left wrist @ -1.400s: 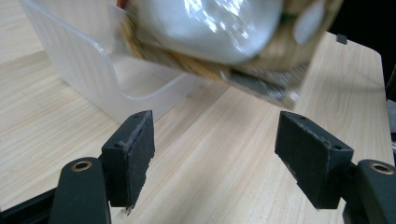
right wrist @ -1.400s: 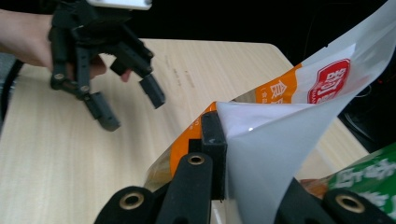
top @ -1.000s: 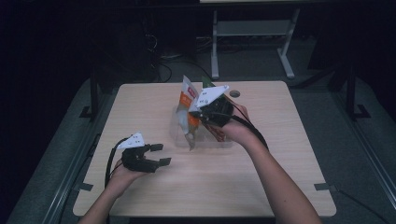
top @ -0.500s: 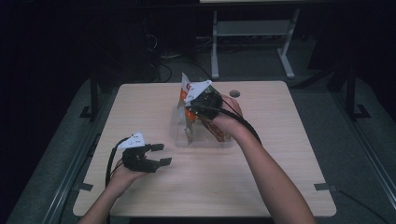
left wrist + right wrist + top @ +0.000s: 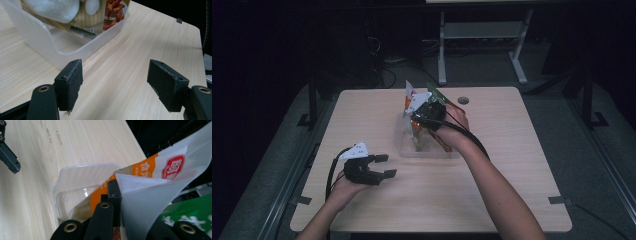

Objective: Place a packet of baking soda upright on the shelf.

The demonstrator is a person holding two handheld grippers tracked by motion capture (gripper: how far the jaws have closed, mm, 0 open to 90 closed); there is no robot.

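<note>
My right gripper (image 5: 422, 116) stays clamped on the snack bag (image 5: 160, 177); I lower it squarely into the clear bin (image 5: 412, 149), left gripper (image 5: 384, 166) jaws apart.

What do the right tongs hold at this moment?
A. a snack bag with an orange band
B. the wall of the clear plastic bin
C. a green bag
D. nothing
A: in the right gripper view the right tongs are shut on the edge of the snack bag, above the clear plastic bin.

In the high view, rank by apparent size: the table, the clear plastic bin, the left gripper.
1. table
2. clear plastic bin
3. left gripper; it looks only a little smaller than the bin.
</note>
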